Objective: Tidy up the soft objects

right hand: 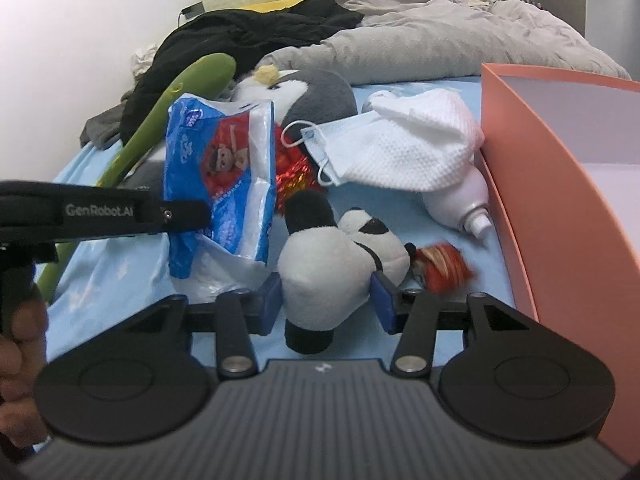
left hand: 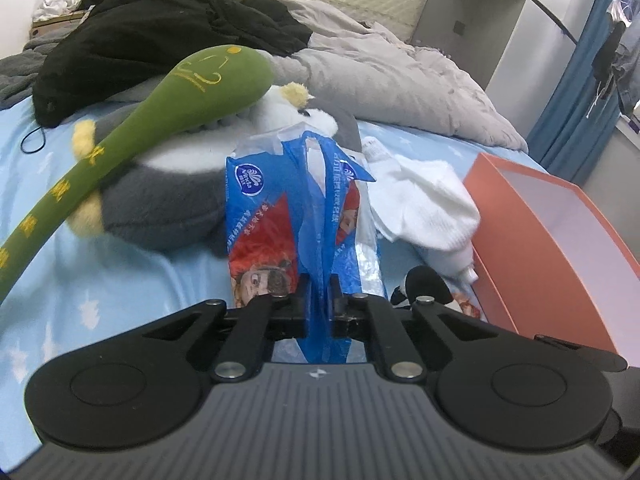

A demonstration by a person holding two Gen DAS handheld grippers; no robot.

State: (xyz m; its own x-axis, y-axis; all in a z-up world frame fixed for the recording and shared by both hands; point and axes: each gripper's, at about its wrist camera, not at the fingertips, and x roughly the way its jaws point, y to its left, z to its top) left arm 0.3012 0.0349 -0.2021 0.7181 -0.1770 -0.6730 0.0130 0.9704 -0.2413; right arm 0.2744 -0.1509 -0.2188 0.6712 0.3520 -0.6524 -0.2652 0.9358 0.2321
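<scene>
A: Right wrist view first: right gripper (right hand: 328, 300) spread wide around the panda plush (right hand: 344, 264), blue pads level with its white body on both sides. Touching or just short of touching, hard to say. Long axis running straight ahead along the fingers, black limb nearest, head farther off and a little right.

B: So not yet squeezed?

A: Judged not; no dent visible in the plush. Beyond it to the right, well within reach, the orange box (right hand: 532, 184), open-topped, wall just right of the fingertips. Probably the goal.

B: And the left wrist view?

A: Left gripper (left hand: 320, 300) pinched nearly closed on the blue tissue pack (left hand: 296, 204), wrapper bunched between the fingers, pack standing up ahead of them, seemingly lifted off the blue sheet (left hand: 100, 280). Panda only glimpsed low right of those fingers.

B: Nearer hand for the panda, then?

A: Right, clearly. Farther ahead: white cloth (right hand: 416, 148) over a white bottle (right hand: 460, 200), a face mask (right hand: 332, 148), then penguin plush (left hand: 160, 200) under the green plush stick (left hand: 168, 104), and farthest, black clothing (left hand: 152, 32) and grey duvet (left hand: 392, 76).
</scene>
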